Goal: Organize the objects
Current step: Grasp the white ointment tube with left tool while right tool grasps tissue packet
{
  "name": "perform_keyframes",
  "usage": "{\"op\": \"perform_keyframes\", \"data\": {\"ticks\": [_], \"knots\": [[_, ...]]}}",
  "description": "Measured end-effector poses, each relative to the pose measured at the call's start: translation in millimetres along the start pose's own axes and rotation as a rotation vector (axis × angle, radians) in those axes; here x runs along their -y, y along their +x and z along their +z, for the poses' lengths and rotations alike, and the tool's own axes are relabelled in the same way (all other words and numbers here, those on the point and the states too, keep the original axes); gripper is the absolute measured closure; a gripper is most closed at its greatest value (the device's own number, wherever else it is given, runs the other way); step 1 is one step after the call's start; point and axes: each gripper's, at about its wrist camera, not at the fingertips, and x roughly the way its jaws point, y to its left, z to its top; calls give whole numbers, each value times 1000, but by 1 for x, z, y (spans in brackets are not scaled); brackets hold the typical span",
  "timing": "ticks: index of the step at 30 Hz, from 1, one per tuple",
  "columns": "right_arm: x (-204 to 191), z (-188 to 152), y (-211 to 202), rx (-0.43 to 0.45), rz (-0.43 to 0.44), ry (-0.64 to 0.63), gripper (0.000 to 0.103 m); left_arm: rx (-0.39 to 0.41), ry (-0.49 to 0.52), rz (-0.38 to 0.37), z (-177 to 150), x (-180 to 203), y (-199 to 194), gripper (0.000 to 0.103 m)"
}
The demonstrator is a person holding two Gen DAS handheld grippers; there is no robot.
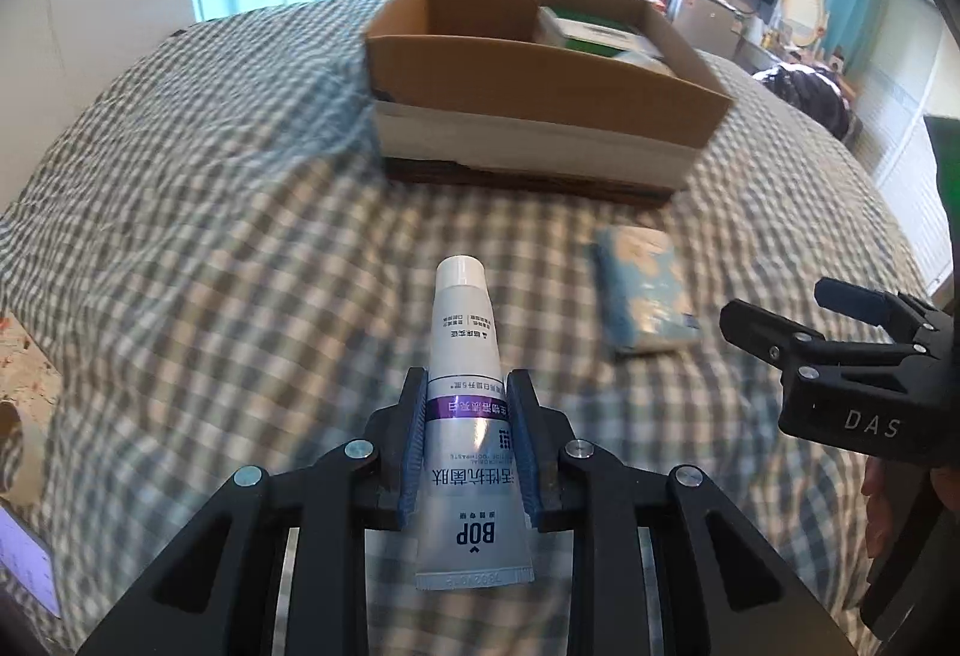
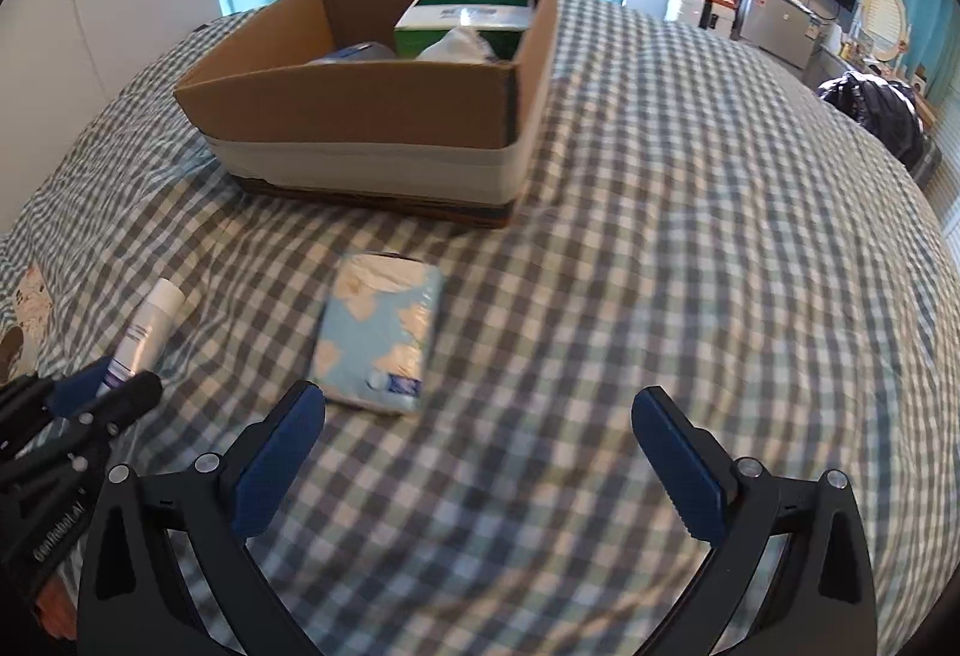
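So, left wrist view: left gripper [image 1: 467, 404] has its blue pads pinched on both sides of a white toothpaste tube [image 1: 465, 356], cap pointing fwd toward the cardboard box [image 1: 540, 116], crimped end back near the camera; whether the tube is lifted or only resting on the checked bedspread [image 1: 210, 236] can't be told from this angle. Box sits further ahead on the bed, w/ a green-and-white carton [image 1: 591, 33] already inside. A blue floral tissue pack [image 1: 645, 290] lies flat on the cover between box and grippers, just right of the tube, apart from it. Right gripper [image 1: 774, 317] shows at the right edge, near the pack but not touching. Right wrist view: right gripper [image 2: 480, 434] has fingers spread wide w/ nothing between them, held over the bedspread [image 2: 690, 266]; tissue pack [image 2: 378, 335] is just ahead-left of its left finger. Box [image 2: 372, 128] holds the green carton [image 2: 465, 23], a whitish wrapped item [image 2: 459, 44] and smth bluish [image 2: 360, 54] I can't identify. Tube [image 2: 147, 329] and left gripper [image 2: 111, 386] are at far left. Judging by this, task is partly done: several items are in the box, tube is gripped but not yet in, tissue pack untouched; those 2 look like what's left
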Motion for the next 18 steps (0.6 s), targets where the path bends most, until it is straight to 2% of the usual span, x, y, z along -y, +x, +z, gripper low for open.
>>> {"op": "perform_keyframes", "data": {"ticks": [8, 10, 14, 18], "knots": [[-15, 9, 38, -45, 43, 19, 1, -36, 6, 54, 16, -22, 13, 77], [-19, 10, 45, -50, 49, 16, 10, -38, 4, 53, 19, -25, 13, 77], [-25, 11, 50, -64, 60, 2, 18, -44, 5, 48, 21, -26, 12, 77], [-39, 13, 56, -94, 57, -45, 33, -49, 16, 36, 20, -25, 5, 77]]}}
